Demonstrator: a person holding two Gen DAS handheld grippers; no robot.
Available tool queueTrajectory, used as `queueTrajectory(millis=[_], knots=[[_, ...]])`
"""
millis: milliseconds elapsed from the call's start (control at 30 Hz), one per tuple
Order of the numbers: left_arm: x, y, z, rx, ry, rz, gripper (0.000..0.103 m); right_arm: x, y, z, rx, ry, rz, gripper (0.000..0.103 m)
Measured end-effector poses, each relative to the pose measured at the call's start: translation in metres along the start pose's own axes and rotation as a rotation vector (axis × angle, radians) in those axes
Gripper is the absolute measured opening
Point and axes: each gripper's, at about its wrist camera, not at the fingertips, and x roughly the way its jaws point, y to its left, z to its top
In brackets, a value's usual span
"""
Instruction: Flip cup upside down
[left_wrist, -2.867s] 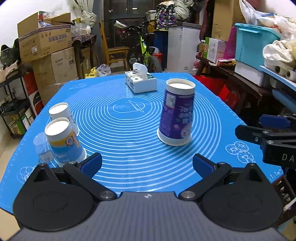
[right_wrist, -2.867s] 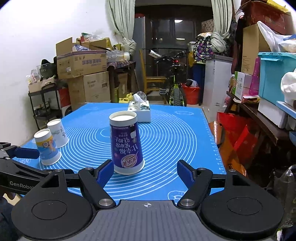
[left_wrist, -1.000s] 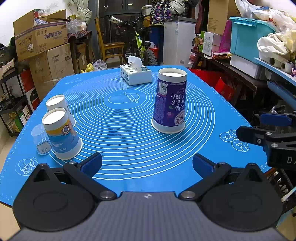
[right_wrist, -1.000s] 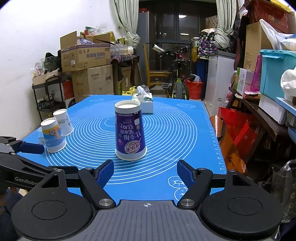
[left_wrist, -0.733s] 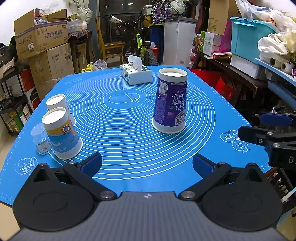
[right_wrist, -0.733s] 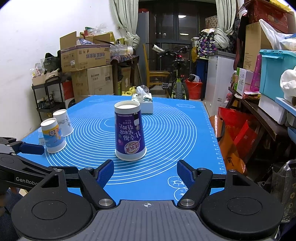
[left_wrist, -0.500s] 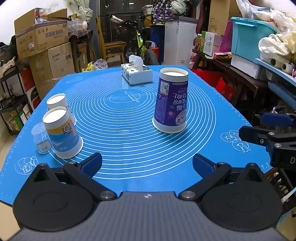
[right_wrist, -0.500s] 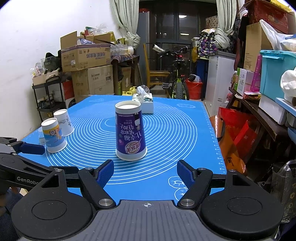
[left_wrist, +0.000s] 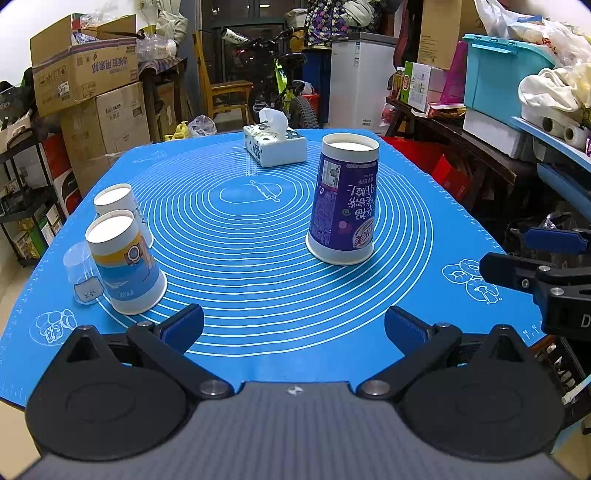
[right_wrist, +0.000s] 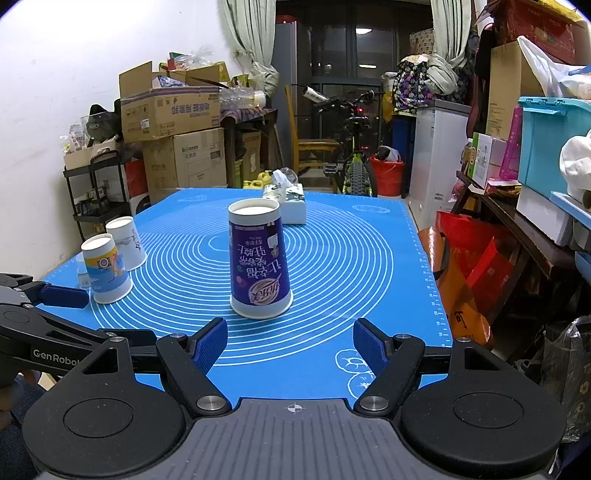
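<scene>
A tall purple paper cup (left_wrist: 345, 201) stands upside down, wide rim on the blue mat (left_wrist: 258, 280), near the mat's middle; it also shows in the right wrist view (right_wrist: 258, 262). My left gripper (left_wrist: 293, 328) is open and empty, near the mat's front edge, short of the cup. My right gripper (right_wrist: 290, 345) is open and empty, just in front of the cup. The right gripper's finger shows at the right edge of the left wrist view (left_wrist: 517, 267). The left gripper's finger shows at the left of the right wrist view (right_wrist: 55, 295).
Two upside-down paper cups, blue-and-orange (left_wrist: 123, 260) and white (left_wrist: 114, 199), stand at the mat's left with a small clear cup (left_wrist: 81, 275). A tissue box (left_wrist: 275, 147) sits at the far side. Boxes, a bicycle and shelves surround the table.
Both grippers have drawn back a little from the purple cup since the earliest frames. In the last second almost nothing has moved. Both stay open.
</scene>
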Motion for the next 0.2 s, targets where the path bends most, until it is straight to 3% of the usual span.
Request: queueTrajectory(millis=[200], knots=[[0.002,-0.0009,-0.0015,0.003,0.005,-0.006,0.103,0.0016,0.0003,-0.0028,0.004,0.009,-0.002,0.08]])
